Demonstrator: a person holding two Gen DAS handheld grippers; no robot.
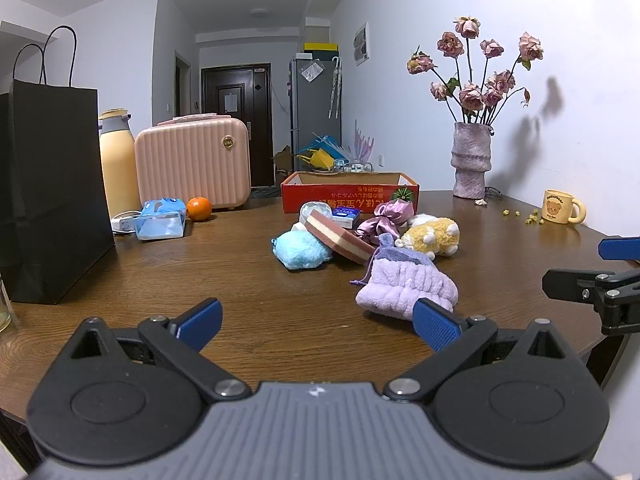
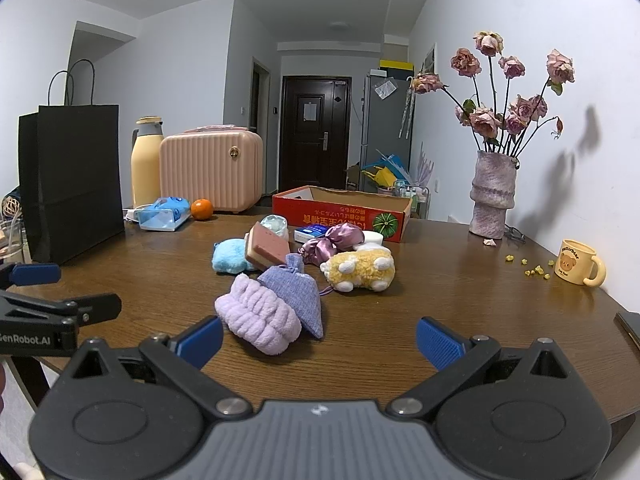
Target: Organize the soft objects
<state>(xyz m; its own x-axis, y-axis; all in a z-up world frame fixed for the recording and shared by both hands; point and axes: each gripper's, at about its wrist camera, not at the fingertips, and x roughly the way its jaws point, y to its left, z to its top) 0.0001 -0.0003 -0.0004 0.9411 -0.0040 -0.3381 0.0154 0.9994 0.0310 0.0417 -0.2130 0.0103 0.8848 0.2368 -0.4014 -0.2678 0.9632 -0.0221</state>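
Note:
A pile of soft things lies mid-table: a lilac fluffy headband [image 1: 406, 290] [image 2: 258, 318], a purple knit pouch [image 2: 298, 294] [image 1: 396, 254], a yellow plush toy [image 1: 432, 236] [image 2: 362, 270], a light blue plush [image 1: 302, 250] [image 2: 229, 260], a pink and cream sponge [image 1: 340, 236] [image 2: 267, 249] and a purple satin scrunchie [image 1: 384, 218] [image 2: 332, 242]. A red cardboard box [image 1: 350, 198] [image 2: 340, 216] stands open behind them. My left gripper [image 1: 318, 326] is open and empty, just short of the headband. My right gripper [image 2: 320, 340] is open and empty, in front of the headband and pouch.
A black paper bag [image 1: 52, 196], a yellow flask [image 1: 118, 160], a pink case [image 1: 192, 160], a tissue pack [image 1: 160, 220] and an orange [image 1: 199, 208] stand at the left. A vase of dried roses [image 2: 492, 196] and a yellow mug [image 2: 578, 268] stand at the right.

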